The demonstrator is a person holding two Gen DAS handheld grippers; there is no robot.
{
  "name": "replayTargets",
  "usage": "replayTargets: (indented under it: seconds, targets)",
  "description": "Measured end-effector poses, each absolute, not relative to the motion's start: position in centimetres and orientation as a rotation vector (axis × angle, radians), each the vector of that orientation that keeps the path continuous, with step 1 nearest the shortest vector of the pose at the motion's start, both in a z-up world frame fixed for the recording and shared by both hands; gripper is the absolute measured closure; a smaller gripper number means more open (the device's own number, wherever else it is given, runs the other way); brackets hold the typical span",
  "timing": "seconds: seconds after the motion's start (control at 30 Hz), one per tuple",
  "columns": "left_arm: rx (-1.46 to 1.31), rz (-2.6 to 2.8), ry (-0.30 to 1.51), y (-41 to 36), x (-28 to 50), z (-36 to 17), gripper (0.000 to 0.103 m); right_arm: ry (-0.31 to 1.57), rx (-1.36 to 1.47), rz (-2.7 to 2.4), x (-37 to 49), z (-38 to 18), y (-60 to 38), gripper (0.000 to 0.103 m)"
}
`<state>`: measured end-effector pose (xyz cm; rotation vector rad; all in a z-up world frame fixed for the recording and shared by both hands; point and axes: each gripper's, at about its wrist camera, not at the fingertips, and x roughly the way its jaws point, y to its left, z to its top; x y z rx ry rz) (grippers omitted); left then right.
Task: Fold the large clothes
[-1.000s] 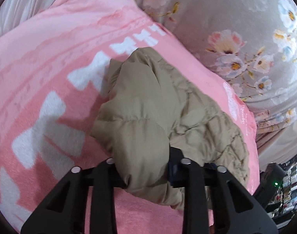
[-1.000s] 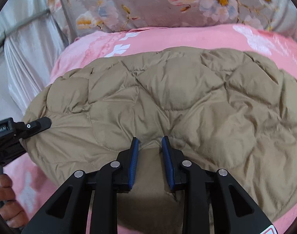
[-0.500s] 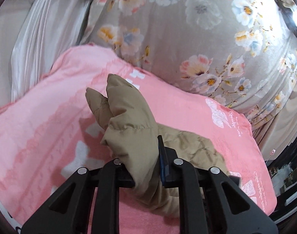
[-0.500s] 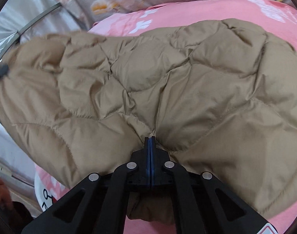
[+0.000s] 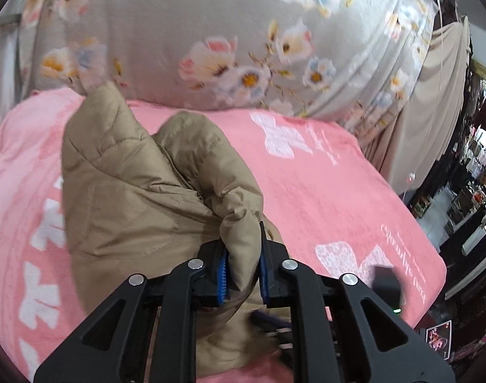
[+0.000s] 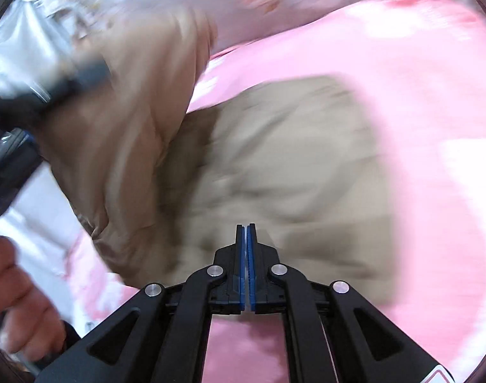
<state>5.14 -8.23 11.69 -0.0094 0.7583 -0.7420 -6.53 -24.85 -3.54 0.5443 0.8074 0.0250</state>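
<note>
Jacket (image 5: 131,191) bunch upright, pinched in left gripper (image 5: 241,274) fingers.

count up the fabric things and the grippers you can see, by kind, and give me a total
Tan puffer jacket: 1
Pink blanket: 1
Floral grey cloth: 1
Grippers: 2, the left gripper and the right gripper
Total: 5

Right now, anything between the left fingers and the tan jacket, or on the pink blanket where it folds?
Nothing visible. The left gripper already pinches a fold of the tan jacket; the pink blanket beyond it shows nothing on it.
</note>
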Motion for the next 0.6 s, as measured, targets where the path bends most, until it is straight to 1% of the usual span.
replayTargets:
  seconds: [0.07, 0.23, 0.37, 0.47, 0.53, 0.6]
  targets:
    - [0.004, -0.754, 0.819, -10.4, 5.5, 9.4, 0.089, 0.804, 0.534, -0.065, -8.4, -3.1, -27.5, 0.097]
    - [0.067, -0.776, 0.957, -14.8, 4.5, 3.8, 0.089, 0.798, 0.500, -0.194, -11.3, -2.8, -31.4, 0.096]
    - [0.097, -0.785, 1.022, -16.0, 2.8, 0.7, 0.089, 0.804, 0.528, -0.230, -11.0, -3.0, -32.4, 0.096]
    - [0.123, -0.800, 1.057, -16.3, 1.8, -0.2, 0.089, 0.805, 0.520, -0.200, -9.9, -2.5, -32.2, 0.094]
    - [0.132, -0.797, 1.057, -15.5, 0.8, 0.8, 0.088, 0.789, 0.488, -0.179, -9.3, -1.8, -31.7, 0.092]
    - [0.155, -0.775, 1.032, -14.6, 0.1, 2.4, 0.081, 0.775, 0.433, -0.174, -8.1, -0.4, -30.7, 0.091]
